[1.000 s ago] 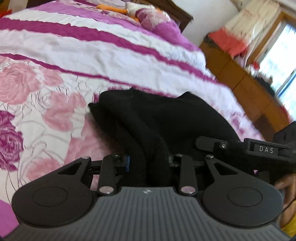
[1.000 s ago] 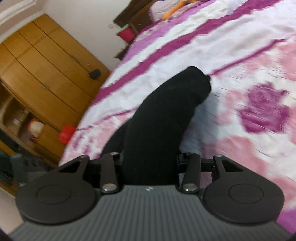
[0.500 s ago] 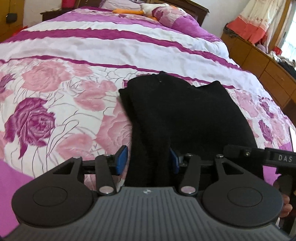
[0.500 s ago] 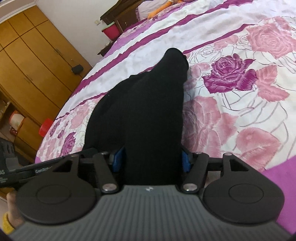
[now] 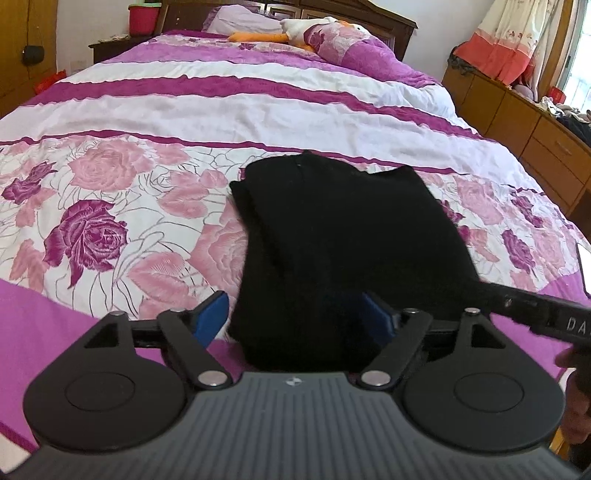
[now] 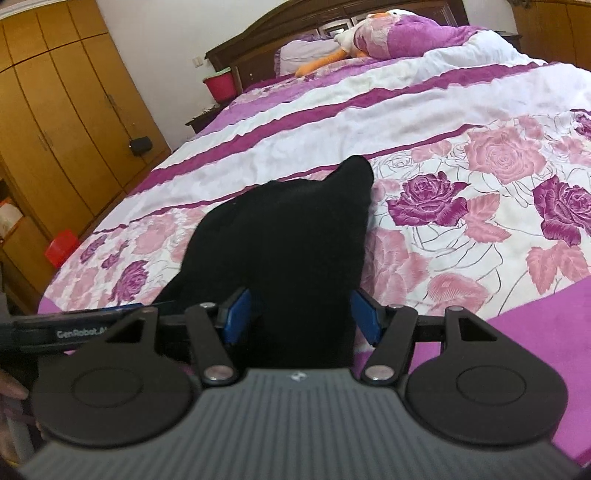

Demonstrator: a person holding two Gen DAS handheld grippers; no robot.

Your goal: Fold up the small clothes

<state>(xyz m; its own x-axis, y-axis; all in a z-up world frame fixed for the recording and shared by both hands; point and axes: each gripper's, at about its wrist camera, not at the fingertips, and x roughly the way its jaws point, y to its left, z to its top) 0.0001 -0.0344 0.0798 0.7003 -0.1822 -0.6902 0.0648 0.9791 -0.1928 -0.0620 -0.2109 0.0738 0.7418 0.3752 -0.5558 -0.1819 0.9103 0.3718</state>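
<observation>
Bedspread (image 5: 258, 110) in purple stripes and pink roses fills the scene, with a wooden wardrobe (image 6: 55, 122) off to the left. Near its front edge lies a folded black garment (image 5: 332, 236), its near end reaching in between both claws. Left gripper (image 5: 299, 317) is spread wide around that cloth; right gripper (image 6: 299, 314) likewise stands wide, blue pads (image 6: 236, 314) beside the fabric. A plush duck (image 5: 295, 31) rests far off by the pillows.
</observation>
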